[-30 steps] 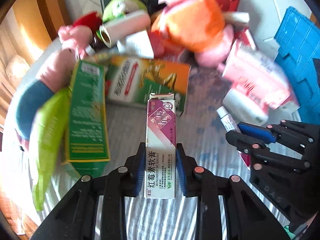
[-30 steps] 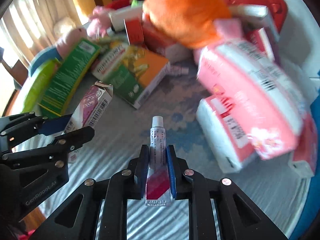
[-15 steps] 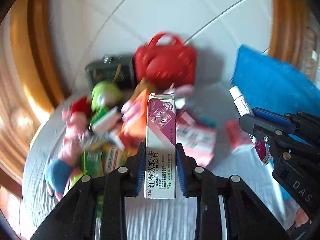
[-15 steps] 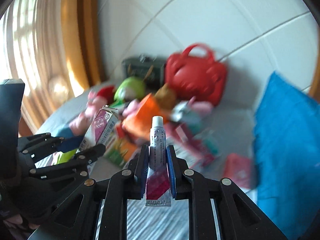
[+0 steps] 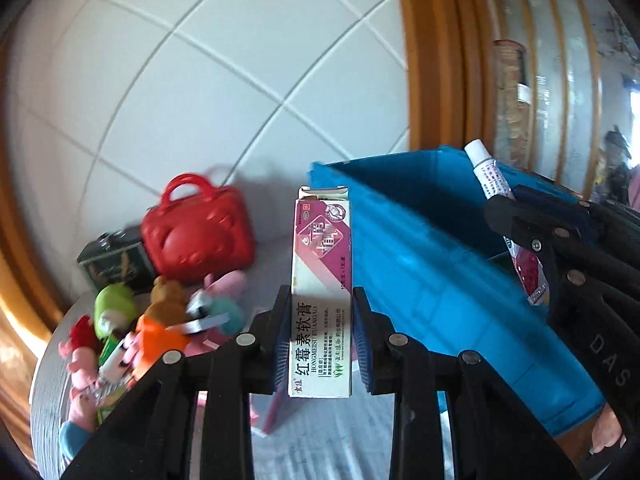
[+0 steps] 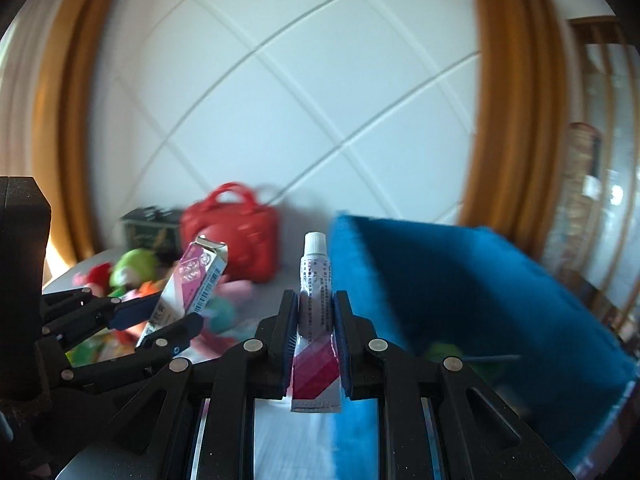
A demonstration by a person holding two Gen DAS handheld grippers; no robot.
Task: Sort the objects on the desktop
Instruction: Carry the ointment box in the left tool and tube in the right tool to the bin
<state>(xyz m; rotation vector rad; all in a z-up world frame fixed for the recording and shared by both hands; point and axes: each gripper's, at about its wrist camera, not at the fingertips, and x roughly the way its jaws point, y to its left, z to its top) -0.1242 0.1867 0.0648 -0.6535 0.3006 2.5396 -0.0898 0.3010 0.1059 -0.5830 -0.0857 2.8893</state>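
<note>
The left gripper (image 5: 320,336) clamps an ointment carton (image 5: 322,296), the right gripper (image 6: 316,344) an ointment tube (image 6: 316,320); next, probably release both over the blue bin (image 5: 420,248).

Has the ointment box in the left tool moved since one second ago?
Yes. The ointment box, clamped in the left tool, rose off the cluttered table and now sits beside the blue bin.

I'm in a home: white tiled wall (image 5: 180,80), wooden door frame (image 5: 432,60), plush toys (image 5: 160,320) and a red handbag (image 5: 198,232) heaped on the table (image 5: 328,440).
</note>
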